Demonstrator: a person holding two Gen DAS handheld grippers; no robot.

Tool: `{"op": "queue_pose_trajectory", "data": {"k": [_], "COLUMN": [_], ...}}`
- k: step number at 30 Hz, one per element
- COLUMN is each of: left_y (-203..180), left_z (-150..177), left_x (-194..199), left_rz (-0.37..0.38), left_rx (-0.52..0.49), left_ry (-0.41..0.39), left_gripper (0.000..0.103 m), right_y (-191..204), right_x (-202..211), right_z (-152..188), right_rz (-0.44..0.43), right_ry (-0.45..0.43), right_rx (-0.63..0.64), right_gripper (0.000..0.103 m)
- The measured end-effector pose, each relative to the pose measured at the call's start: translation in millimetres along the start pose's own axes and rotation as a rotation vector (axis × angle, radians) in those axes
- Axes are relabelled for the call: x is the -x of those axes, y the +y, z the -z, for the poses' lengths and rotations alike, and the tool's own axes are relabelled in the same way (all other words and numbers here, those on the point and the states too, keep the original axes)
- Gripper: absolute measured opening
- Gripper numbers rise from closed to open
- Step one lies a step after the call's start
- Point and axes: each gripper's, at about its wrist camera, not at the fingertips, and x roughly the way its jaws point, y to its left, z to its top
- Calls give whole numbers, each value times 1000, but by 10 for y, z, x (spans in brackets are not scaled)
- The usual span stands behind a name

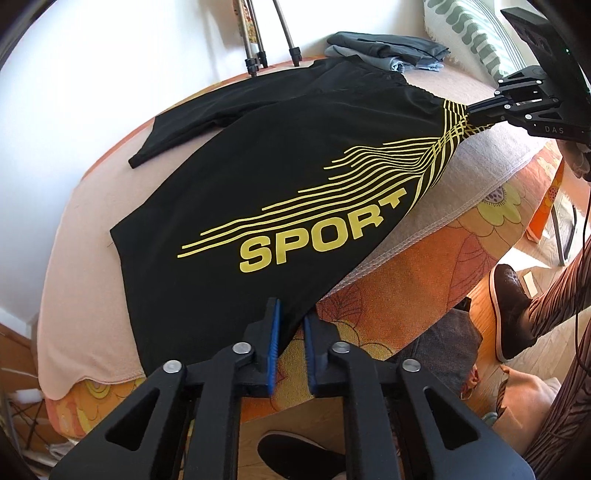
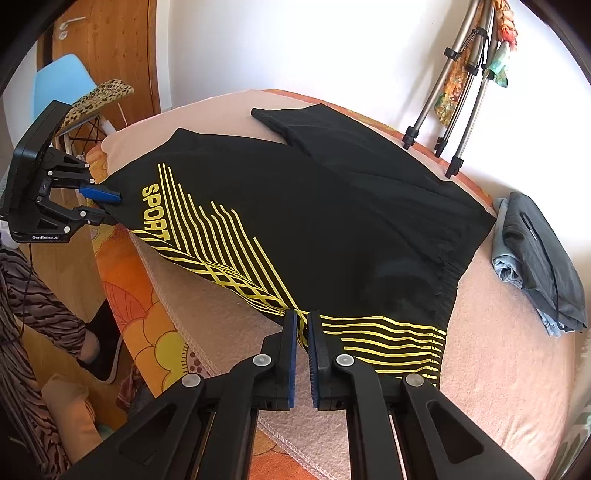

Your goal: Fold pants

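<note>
Black pants (image 1: pixel 258 177) with yellow stripes and the word SPORT lie spread on a pink blanket (image 1: pixel 85 236) on a bed. My left gripper (image 1: pixel 291 321) is shut on the hem of the near leg at the bed's edge; it also shows in the right wrist view (image 2: pixel 110 206). My right gripper (image 2: pixel 302 325) is shut on the striped waist corner of the pants (image 2: pixel 295 206); it also shows in the left wrist view (image 1: pixel 476 110). The near leg is pulled taut between both grippers. The far leg lies flat toward the wall.
A stack of folded grey and blue clothes (image 2: pixel 539 258) lies on the bed beyond the waistband. Tripod legs (image 2: pixel 454 110) lean on the wall. A patterned pillow (image 1: pixel 476 33) lies at the head. A blue chair (image 2: pixel 70 88) stands by the door. The person's feet (image 1: pixel 513 310) stand beside the bed.
</note>
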Motion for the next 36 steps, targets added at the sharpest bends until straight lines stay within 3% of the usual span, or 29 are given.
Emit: {"op": "queue_pose_trajectory", "data": {"k": [7,8,9,10,13,15,19,22,23,24,27,36], "left_y": [136,150,161,169,202,236,280,323,341,359,411,673], "left_z": [-102,-113,-124,-133,-173,-205,-287,-345,-364,-380,-454,-802], "left_x": [97,115,128,138,159,173,201,200,197,200,233,313], "left_rz": [32,32,32,32,29,32,33,30,32,30,20,-25], "left_rx": [71,73,74,74,78,88,92,97,102,107,117,141], "left_ry": [-73,-82,-88,-94,-110,-126,-153,-164,-167,-172,-199,-270], "left_gripper": [3,3,3,3,2,2,2,2,2,2,2,1], "right_y": [-3,-4,-7,-7,-42,-81,-103,-57,-37,-22,-43,-353], "right_x": [-14,-21,-25,-26,-24,-23,-19,-71,-91,-112,-124,157], "right_z": [38,58,78,111,227,302,390,407,408,403,330,-158], "right_rz": [-12,-15,-8,5,16,42,80,96,102,118,139,218], "right_ry": [9,13,18,22,40,53,62,80,87,92,98,-62], "right_rx": [11,17,21,28,47,50,75,113,129,144,149,32], "right_gripper": [4,13,34,41,43,53,55,52,44,28,6,0]}}
